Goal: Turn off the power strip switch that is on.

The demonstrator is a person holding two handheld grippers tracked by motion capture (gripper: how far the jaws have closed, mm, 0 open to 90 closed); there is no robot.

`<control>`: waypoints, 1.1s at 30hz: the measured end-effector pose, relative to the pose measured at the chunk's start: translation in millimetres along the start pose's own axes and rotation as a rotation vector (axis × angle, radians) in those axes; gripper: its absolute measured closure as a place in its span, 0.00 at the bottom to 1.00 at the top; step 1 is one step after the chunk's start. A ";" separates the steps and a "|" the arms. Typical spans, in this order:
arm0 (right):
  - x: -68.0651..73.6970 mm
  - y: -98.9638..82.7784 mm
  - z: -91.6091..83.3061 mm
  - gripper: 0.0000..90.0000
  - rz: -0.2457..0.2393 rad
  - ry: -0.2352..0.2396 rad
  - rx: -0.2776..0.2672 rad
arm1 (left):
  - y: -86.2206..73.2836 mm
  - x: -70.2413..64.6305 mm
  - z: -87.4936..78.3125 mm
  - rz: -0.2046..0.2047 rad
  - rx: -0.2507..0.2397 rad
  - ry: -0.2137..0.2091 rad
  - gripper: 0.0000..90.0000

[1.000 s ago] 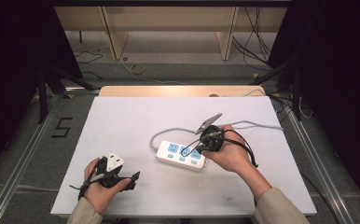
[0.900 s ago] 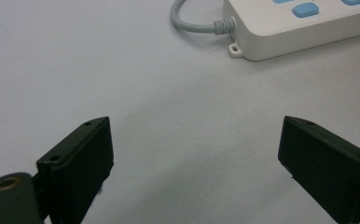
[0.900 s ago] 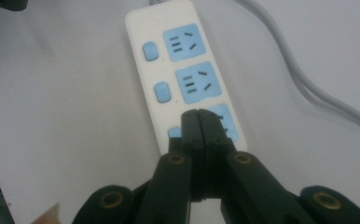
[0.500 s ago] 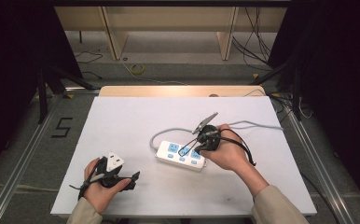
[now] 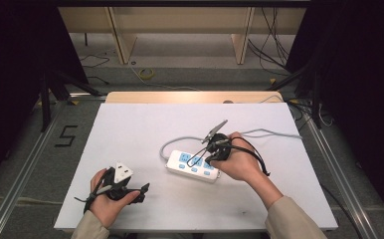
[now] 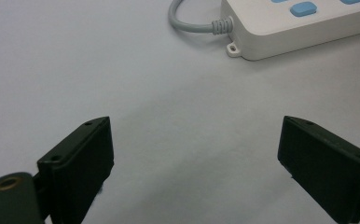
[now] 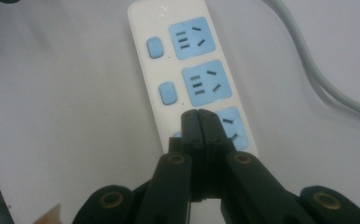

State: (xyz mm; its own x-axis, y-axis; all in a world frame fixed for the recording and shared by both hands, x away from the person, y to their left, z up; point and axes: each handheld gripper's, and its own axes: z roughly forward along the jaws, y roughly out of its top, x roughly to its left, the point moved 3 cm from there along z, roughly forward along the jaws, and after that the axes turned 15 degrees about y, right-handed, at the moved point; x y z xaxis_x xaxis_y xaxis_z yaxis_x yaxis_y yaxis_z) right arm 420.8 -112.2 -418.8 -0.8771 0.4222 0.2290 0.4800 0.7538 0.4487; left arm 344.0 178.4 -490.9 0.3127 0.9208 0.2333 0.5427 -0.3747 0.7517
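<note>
We note the white power strip [image 5: 192, 166] lying near the centre of the tabletop [image 5: 130, 129], no legible brand on its blue sockets, right tool [image 7: 199, 114] clenched empty with tips over its nearest socket, left tool [image 6: 194, 154] released at 7 o'clock, a "5" [image 5: 65, 135] marked on the floor at 9 o'clock.

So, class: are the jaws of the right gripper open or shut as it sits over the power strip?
Shut. The right gripper shows its two black jaws pressed together with nothing between them, tips over the power strip.
</note>
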 end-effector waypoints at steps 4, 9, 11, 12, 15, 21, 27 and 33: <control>-0.1 1.2 1.0 1.00 0.003 -0.002 0.010 | -0.2 1.0 -0.2 -0.003 0.000 0.003 0.11; -0.1 0.9 2.9 1.00 0.002 -0.002 0.026 | -0.4 -0.4 0.7 -0.002 0.005 -0.002 0.12; -1.0 1.0 2.7 1.00 0.008 -0.002 0.028 | 0.0 -0.4 0.4 0.001 0.002 0.000 0.12; -1.5 1.2 2.9 1.00 0.009 -0.001 0.029 | 0.0 -0.4 0.4 0.000 0.002 -0.001 0.12; -2.1 2.0 4.4 1.00 0.013 0.001 0.036 | -0.3 0.0 0.6 -0.001 0.004 0.000 0.12; -0.7 4.7 8.7 1.00 0.004 0.004 0.049 | -0.1 -0.3 0.3 0.000 0.001 -0.001 0.12; 0.9 7.4 12.1 1.00 0.000 0.008 0.060 | -0.1 0.1 0.4 -0.002 -0.001 0.000 0.12; 1.7 7.9 13.8 1.00 -0.004 0.012 0.072 | 0.1 -0.1 0.3 0.001 0.001 0.001 0.12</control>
State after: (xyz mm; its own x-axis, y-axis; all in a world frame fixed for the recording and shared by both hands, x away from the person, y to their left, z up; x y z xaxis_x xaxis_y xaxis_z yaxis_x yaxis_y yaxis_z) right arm 423.3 -98.6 -426.8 -0.8788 0.4136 0.2378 0.4763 0.7896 0.3868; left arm 344.3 178.2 -491.1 0.3125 0.9204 0.2349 0.5434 -0.3760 0.7505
